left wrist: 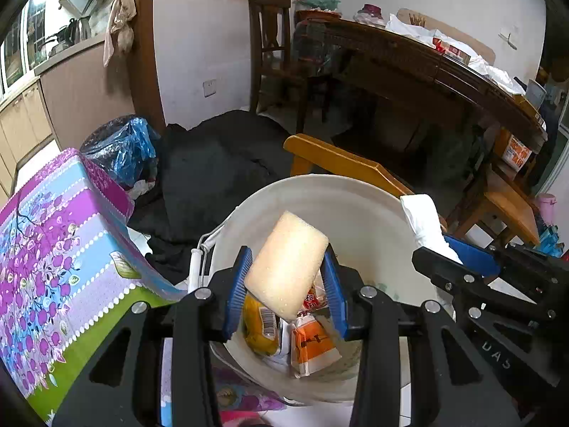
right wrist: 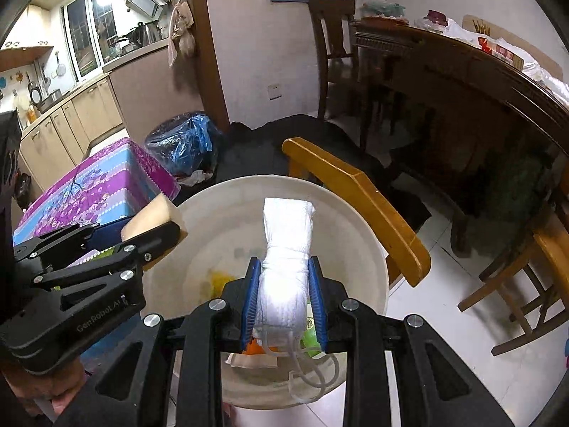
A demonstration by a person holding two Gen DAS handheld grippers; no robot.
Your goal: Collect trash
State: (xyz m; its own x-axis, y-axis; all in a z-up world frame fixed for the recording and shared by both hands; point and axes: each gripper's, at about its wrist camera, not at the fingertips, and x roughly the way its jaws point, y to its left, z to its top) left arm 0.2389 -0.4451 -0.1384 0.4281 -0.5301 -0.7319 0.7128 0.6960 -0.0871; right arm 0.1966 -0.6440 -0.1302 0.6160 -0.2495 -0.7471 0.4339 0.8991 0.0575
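The left claw (left wrist: pixel 288 284) is clamped on a pale yellow sponge (left wrist: pixel 286 265), which stands tilted between the two blue pads, above the opening of a white bucket (left wrist: pixel 355 210). The right claw (right wrist: pixel 284 297) is clamped on a rolled white cloth (right wrist: pixel 286 249), bound with white string, and it is also over the same bucket (right wrist: pixel 220 213). At the bottom of the bucket lie a yellow wrapper (left wrist: pixel 259 323) and an orange and white packet (left wrist: pixel 313 345). Just beside the bucket, on its left, is a surface with a purple and blue flowered cover (left wrist: pixel 60 249). Behind the bucket there is a yellow wooden chair (right wrist: pixel 355 192), and further back a bin with a blue bag (right wrist: pixel 185 142).
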